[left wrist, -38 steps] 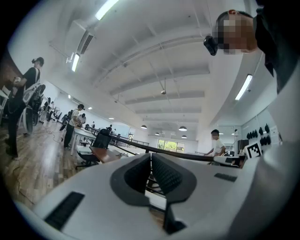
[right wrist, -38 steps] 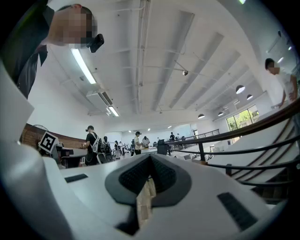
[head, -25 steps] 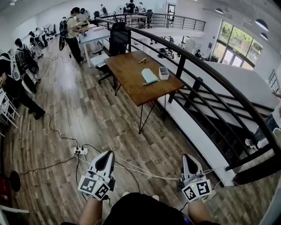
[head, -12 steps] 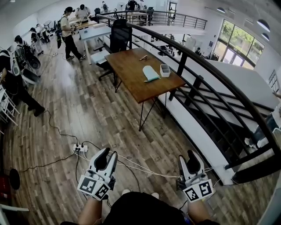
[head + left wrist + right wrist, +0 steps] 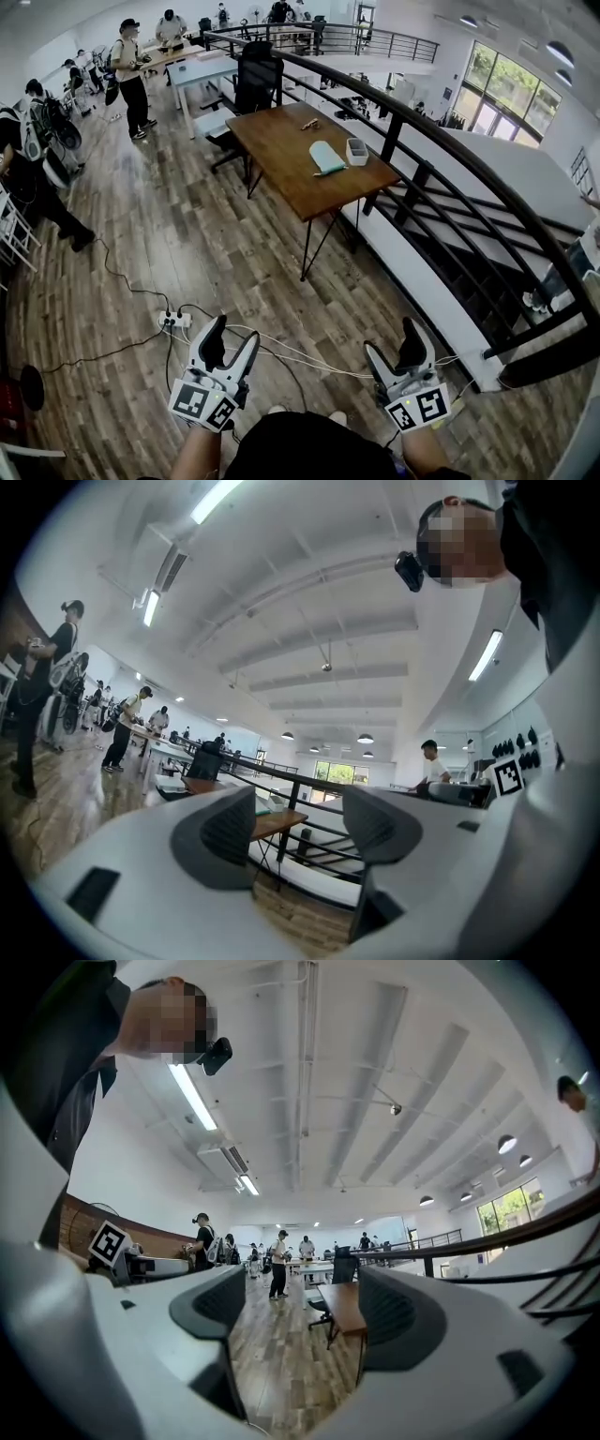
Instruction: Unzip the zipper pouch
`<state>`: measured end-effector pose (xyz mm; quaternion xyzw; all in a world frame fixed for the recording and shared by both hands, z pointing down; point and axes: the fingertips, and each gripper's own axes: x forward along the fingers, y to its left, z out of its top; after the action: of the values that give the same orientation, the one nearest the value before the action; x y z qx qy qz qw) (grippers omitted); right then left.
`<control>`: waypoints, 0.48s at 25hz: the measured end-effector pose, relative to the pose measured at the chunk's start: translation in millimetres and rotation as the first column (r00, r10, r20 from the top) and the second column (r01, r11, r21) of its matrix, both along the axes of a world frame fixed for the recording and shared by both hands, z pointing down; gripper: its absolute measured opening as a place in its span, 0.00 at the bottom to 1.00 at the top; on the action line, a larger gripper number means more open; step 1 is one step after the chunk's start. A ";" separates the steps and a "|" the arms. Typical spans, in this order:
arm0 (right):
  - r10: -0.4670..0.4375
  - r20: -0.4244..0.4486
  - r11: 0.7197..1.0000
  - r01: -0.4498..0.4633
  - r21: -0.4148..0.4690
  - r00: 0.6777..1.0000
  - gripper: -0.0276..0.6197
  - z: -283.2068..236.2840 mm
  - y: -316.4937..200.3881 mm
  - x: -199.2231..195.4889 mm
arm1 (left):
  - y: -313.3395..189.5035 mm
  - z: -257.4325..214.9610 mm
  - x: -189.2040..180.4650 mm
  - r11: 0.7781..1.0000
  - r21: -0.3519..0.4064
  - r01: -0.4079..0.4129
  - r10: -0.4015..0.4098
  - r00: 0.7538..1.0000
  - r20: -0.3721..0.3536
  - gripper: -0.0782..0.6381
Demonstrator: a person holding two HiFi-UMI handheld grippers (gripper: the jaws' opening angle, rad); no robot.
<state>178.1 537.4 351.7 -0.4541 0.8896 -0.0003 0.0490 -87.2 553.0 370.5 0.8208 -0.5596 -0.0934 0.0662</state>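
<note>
A pale green zipper pouch [image 5: 327, 157] lies flat on the brown wooden table [image 5: 281, 159], far ahead of me, beside a small white container [image 5: 356, 151]. Both grippers are held low at the bottom of the head view, well short of the table. My left gripper [image 5: 232, 333] is open, its jaws having just been opening, with nothing between them. My right gripper [image 5: 392, 339] is also open after just opening, and empty. In the left gripper view the left gripper [image 5: 298, 822] frames the table [image 5: 274, 823]. In the right gripper view the right gripper [image 5: 302, 1312] frames the same table [image 5: 341, 1305].
A black curved railing [image 5: 450, 164] runs along the right, with a stairwell beyond it. A power strip [image 5: 172, 321] and cables lie on the wooden floor just ahead. A black office chair [image 5: 255, 82] stands behind the table. Several people stand at the left and far back.
Both grippers went from shut to wide open, with nothing in either. The right gripper shifted slightly. A person at the far tables walked to the left.
</note>
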 end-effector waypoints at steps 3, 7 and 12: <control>0.001 0.012 1.000 -0.001 -0.018 1.000 0.61 1.9 -0.1 -11.1 | -1.4 2.3 -11.4 1.000 0.002 -0.007 0.007 1.000 0.008 0.50; 0.018 0.046 0.999 -0.016 -0.041 0.999 0.56 -0.3 0.5 -19.9 | -4.3 3.3 -25.8 1.000 0.003 -0.027 0.027 1.000 0.012 0.50; 0.036 0.020 0.999 -0.035 -0.024 0.999 0.52 -4.5 -3.0 -24.0 | -16.7 9.0 -40.3 1.000 -0.012 -0.023 0.023 1.000 -0.015 0.50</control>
<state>154.0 534.3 347.1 -0.4704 0.8808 -0.0145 0.0527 -127.5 536.3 379.5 0.8261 -0.5501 -0.0954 0.0766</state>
